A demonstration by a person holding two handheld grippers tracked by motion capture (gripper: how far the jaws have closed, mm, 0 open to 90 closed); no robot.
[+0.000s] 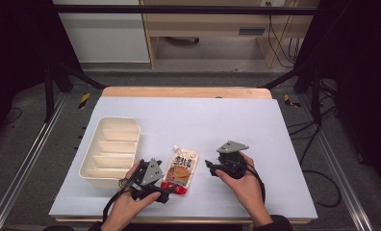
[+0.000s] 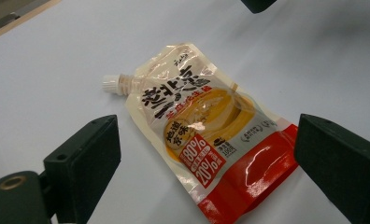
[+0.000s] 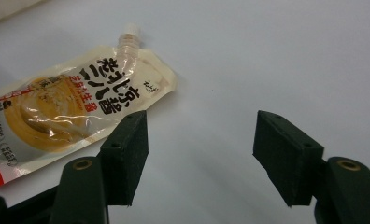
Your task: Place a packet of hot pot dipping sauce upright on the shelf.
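A sauce pouch with a white spout, yellow middle and red bottom lies flat on the white table sheet. My left gripper sits at the pouch's red end, at its near left. In the left gripper view the pouch lies on the sheet ahead, between the wide open jaws, and the pads do not press it. My right gripper is held just right of the pouch and points left toward it. Its jaws stand open over bare sheet, with the pouch off to their left.
A cream tray with several compartments stands at the left, close to my left hand. The white sheet covers a wooden table with free room at the back and right. A dark jaw tip of the other gripper shows beyond the pouch.
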